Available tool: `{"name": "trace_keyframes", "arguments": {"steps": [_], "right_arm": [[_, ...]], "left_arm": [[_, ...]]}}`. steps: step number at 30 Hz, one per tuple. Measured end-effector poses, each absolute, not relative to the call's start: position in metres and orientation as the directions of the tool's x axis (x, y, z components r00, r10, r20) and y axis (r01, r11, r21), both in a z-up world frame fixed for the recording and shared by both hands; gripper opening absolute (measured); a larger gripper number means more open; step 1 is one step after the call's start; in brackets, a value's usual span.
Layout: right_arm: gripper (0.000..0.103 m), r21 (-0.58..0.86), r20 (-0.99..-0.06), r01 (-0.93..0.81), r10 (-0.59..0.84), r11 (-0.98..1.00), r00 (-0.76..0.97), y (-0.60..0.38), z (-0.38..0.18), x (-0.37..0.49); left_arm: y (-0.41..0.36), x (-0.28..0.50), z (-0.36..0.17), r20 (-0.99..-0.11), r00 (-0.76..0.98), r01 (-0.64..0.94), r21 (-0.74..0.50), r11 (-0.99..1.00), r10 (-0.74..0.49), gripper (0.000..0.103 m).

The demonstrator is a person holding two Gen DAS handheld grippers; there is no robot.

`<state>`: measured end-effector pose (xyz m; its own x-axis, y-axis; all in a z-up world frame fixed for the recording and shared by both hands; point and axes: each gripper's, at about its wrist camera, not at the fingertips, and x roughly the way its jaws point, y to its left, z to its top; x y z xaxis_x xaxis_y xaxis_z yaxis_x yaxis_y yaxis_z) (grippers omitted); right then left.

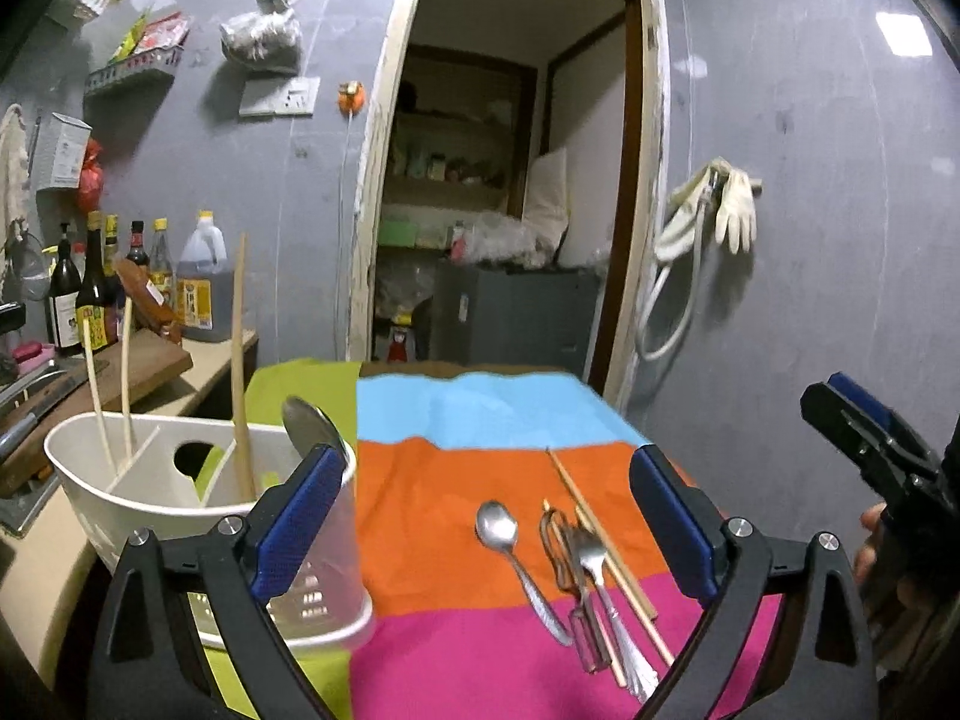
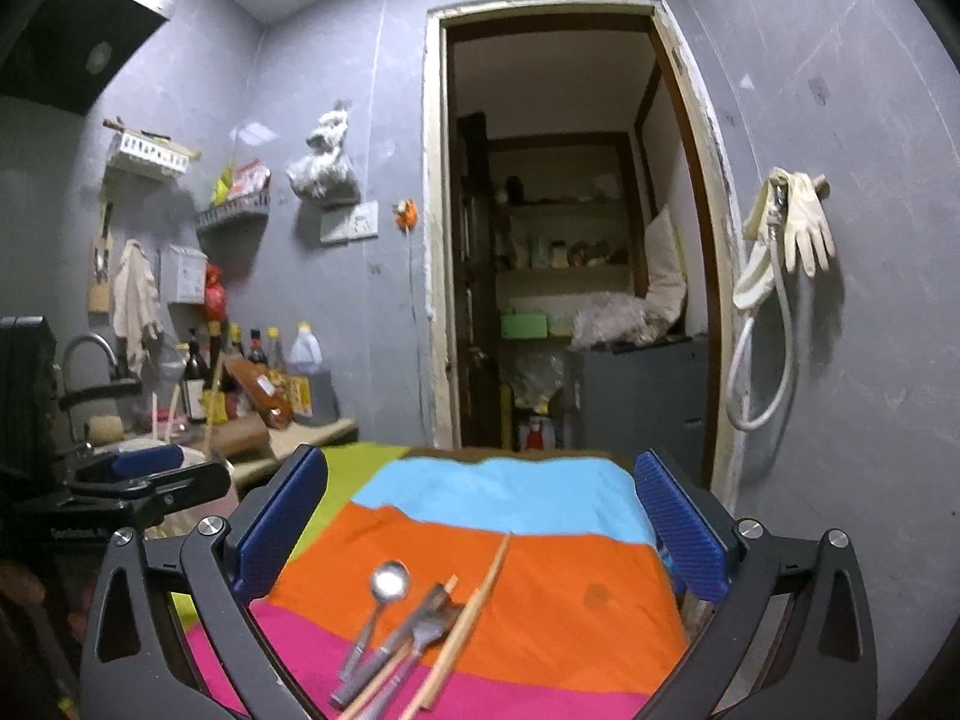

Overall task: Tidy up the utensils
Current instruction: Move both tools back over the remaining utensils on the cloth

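Note:
A metal spoon (image 1: 498, 525), a fork (image 1: 591, 552), a dark peeler (image 1: 558, 546) and wooden chopsticks (image 1: 600, 531) lie together on the orange and pink stripes of the cloth (image 1: 432, 516). My left gripper (image 1: 485, 462) is open above and short of them, with nothing between its pads. To its left, a white divided holder (image 1: 108, 468) holds chopsticks (image 1: 240, 360), and a spoon bowl (image 1: 309, 426) stands up by a clear measuring cup (image 1: 330, 594). In the right wrist view my right gripper (image 2: 480, 468) is also open and empty, with the spoon (image 2: 390, 579), fork (image 2: 426, 630) and chopsticks (image 2: 474, 606) just below it.
A counter (image 1: 216, 360) at the left carries sauce bottles (image 1: 90, 294), a cutting board (image 1: 144, 360) and a knife (image 1: 36, 408). Behind the table is an open doorway (image 1: 510, 180) to a storeroom. Gloves and a hose (image 1: 720, 210) hang on the right wall.

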<state>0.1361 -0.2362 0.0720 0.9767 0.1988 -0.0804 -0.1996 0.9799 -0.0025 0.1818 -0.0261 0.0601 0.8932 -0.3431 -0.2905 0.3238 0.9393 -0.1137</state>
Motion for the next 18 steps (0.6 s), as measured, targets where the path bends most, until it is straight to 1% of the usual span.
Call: {"name": "trace_keyframes", "arguments": {"steps": [6,11,14,16,17,18], "right_arm": [[0.103,0.006,-0.17,-0.159,0.158,0.987,0.973,-0.248,0.057,0.151],[0.103,0.024,-0.273,-0.137,0.139,0.99,0.952,-0.254,0.045,0.172],[0.103,0.044,-0.329,-0.148,0.154,0.988,0.932,-0.258,0.038,0.184],[0.1,0.065,-0.366,-0.161,0.174,0.985,0.914,-0.26,0.033,0.192],[0.096,0.078,-0.401,-0.169,0.186,0.982,0.897,-0.261,0.03,0.199],[0.094,0.086,-0.419,-0.17,0.19,0.982,0.888,-0.262,0.029,0.202]], "left_arm": [[-0.042,0.197,0.04,-0.401,0.86,0.306,-0.091,0.948,-0.316,0.094],[-0.045,0.209,0.027,-0.462,0.823,0.306,-0.126,0.944,-0.329,0.094],[-0.05,0.216,0.022,-0.49,0.811,0.309,-0.102,0.945,-0.318,0.094],[-0.055,0.222,0.019,-0.511,0.802,0.312,-0.084,0.946,-0.31,0.093],[-0.056,0.225,0.017,-0.522,0.795,0.312,-0.083,0.947,-0.308,0.091],[-0.057,0.228,0.015,-0.534,0.787,0.312,-0.085,0.946,-0.308,0.089]]}}
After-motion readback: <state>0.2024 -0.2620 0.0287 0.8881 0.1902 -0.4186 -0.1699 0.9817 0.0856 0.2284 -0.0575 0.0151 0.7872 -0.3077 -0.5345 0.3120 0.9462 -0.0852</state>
